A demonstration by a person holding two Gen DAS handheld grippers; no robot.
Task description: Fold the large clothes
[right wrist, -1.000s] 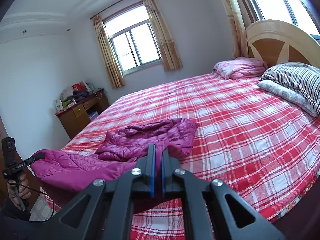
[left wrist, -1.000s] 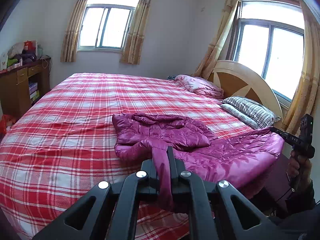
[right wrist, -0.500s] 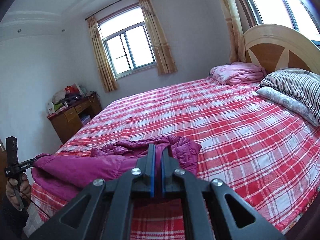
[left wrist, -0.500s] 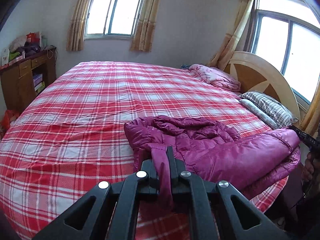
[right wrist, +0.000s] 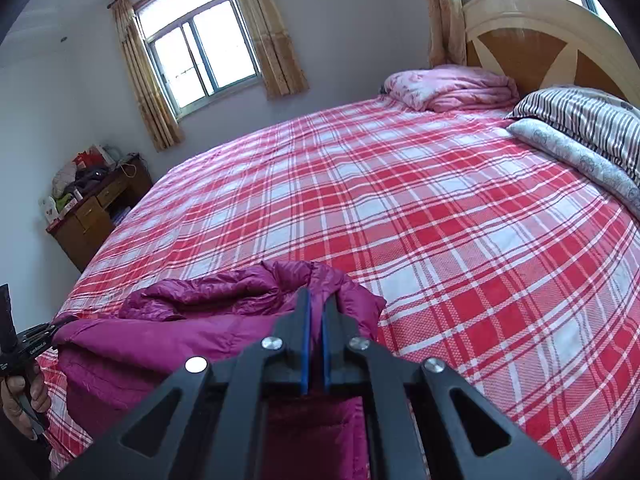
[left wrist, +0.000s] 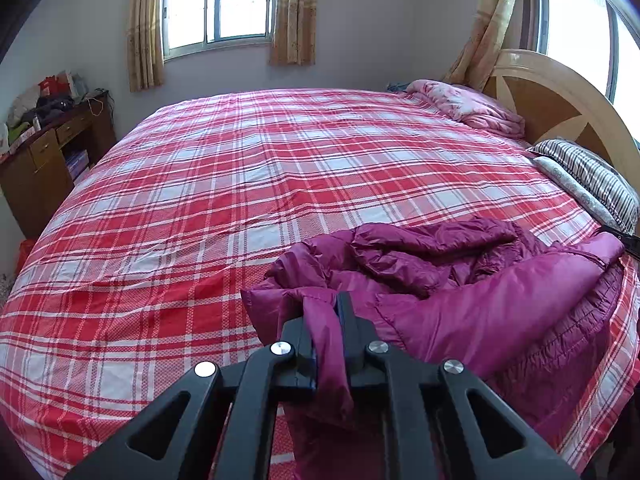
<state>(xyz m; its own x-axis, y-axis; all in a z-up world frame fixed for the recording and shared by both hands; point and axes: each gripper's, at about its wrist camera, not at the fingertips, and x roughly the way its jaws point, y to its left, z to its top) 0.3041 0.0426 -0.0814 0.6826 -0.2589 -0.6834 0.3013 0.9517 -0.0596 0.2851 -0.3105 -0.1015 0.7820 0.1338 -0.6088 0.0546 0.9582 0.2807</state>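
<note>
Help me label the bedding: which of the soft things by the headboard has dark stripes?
The striped pillow, lying over the pale patterned pillow; the folded pink quilt beside them is floral pink, stripeless.

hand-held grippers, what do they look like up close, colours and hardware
Both are matte black with angular linkage arms carrying triangular cut-outs and round silver bolts. The right hand-held gripper has blue pads lining its fingers. The left hand-held gripper looks the same build.
</note>
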